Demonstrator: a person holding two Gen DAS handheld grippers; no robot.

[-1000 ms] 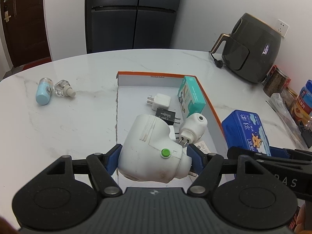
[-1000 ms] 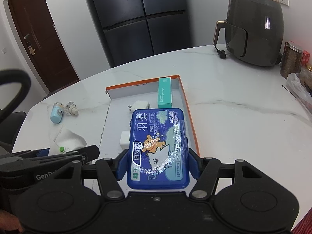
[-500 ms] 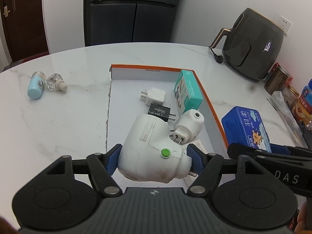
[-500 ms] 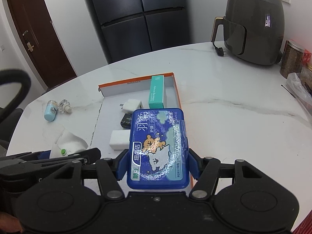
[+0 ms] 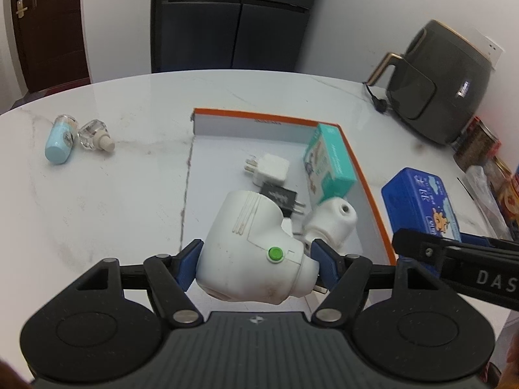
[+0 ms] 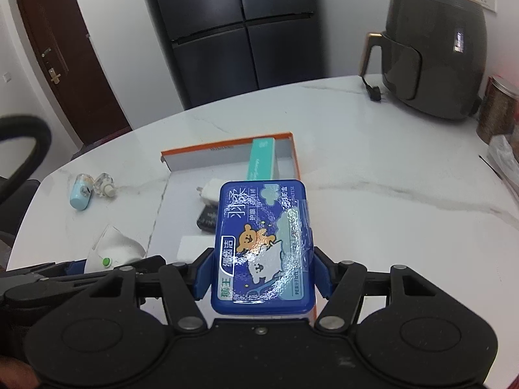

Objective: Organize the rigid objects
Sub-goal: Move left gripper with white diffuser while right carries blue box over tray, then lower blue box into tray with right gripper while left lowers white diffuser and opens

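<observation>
In the left wrist view, our left tongs (image 5: 254, 262) are clenched on a white plug-in device with a green button (image 5: 251, 249), held low in the centre of the frame above the near part of the orange-edged tray (image 5: 368, 181). The tray sits mid-frame on the white marble desk (image 5: 97, 194) and already holds a white charger (image 5: 271, 170), a black adapter (image 5: 280, 196), a teal box (image 5: 331, 165) against its right wall and a small white plug-in unit (image 5: 334, 220). At the upper left, well apart from the tray, a light blue bottle (image 5: 60, 144) and a clear refill bottle (image 5: 94, 133) lie on the desk. In the right wrist view, our right tongs (image 6: 261, 274) are grasping a blue tissue box (image 6: 264, 243) by its long sides, low in the centre, over the tray's right half. We judge the step in hand to be carrying both pieces to the tray for placing. The next move calls for lowering each onto bare tray floor, the white device toward the open left side and the blue box clear of the charger and adapter beneath it, then releasing only once each rests flat. After that the two bottles remain to be fetched.
</observation>
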